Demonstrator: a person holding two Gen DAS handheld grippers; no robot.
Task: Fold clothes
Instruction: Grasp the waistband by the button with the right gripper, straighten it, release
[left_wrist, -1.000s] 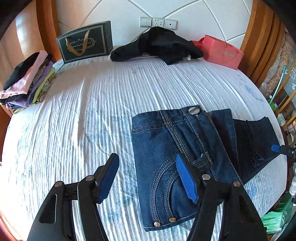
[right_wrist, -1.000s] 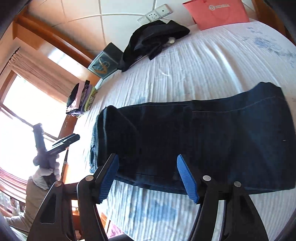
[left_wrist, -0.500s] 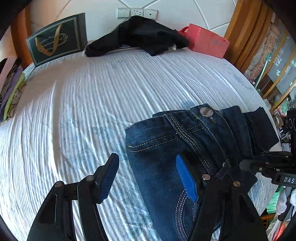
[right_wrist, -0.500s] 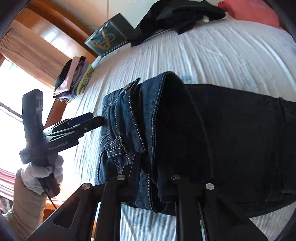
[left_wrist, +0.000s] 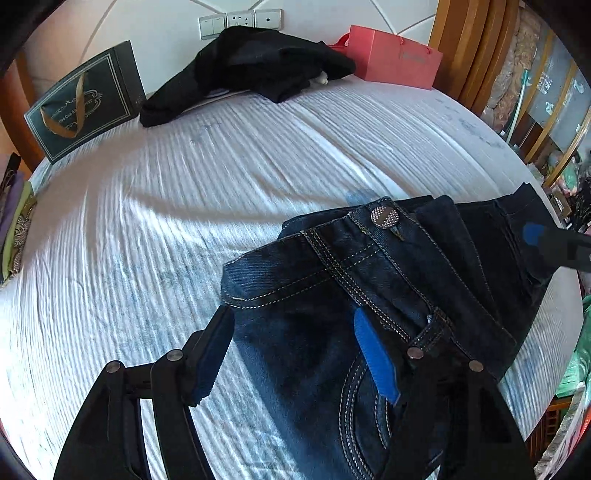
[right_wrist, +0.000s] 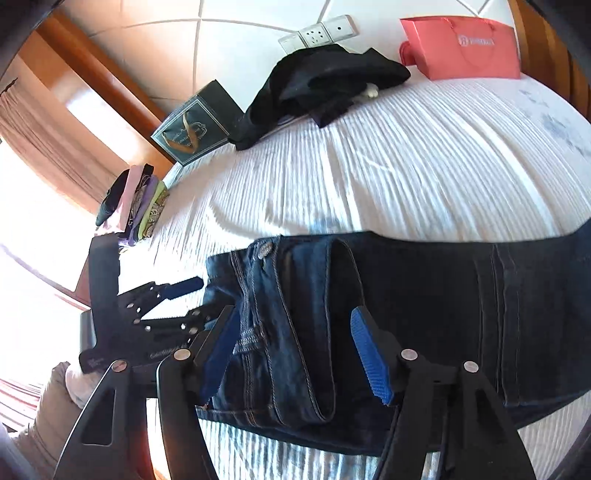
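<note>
Dark blue denim jeans (left_wrist: 373, 295): heavy, stiff, grippy; grasp the waistband. Left gripper (left_wrist: 295, 350) and right gripper (right_wrist: 295, 350) both released.

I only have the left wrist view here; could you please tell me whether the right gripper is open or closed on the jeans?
Observer: The right gripper is open. Its fingers stand apart on either side of a folded ridge of the jeans and are not clamped on it.
Operator: Thank you. How does my left gripper look from that side?
Observer: The left gripper is open too. It points in at the waistband end of the jeans, with one finger above the other.
</note>
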